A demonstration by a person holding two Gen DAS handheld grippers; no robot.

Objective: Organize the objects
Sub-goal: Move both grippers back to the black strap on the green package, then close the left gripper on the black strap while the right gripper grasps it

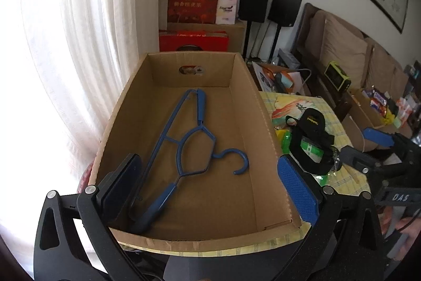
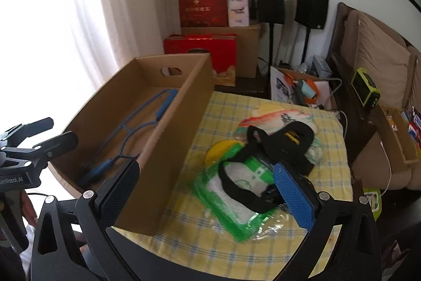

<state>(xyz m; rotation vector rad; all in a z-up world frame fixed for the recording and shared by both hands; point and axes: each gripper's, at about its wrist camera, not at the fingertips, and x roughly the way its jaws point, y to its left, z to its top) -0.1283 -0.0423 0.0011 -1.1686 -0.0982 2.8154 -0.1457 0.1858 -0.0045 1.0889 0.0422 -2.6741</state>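
Hanger (image 1: 184, 146) down flat inside the cardboard box (image 1: 263, 128).
Left gripper (image 1: 210, 183) spread wide over the box, right gripper (image 2: 208, 188) spread wide and empty above the black strap (image 2: 263, 165) and green packet (image 2: 236, 204) on the checked surface (image 2: 226, 107).

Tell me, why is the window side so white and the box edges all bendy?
Left wrist view: daylight through the curtain blows out to plain white, and the fisheye lens bows the cardboard box. Right wrist view: same glare at the curtain; the green packet looks slightly smeared.
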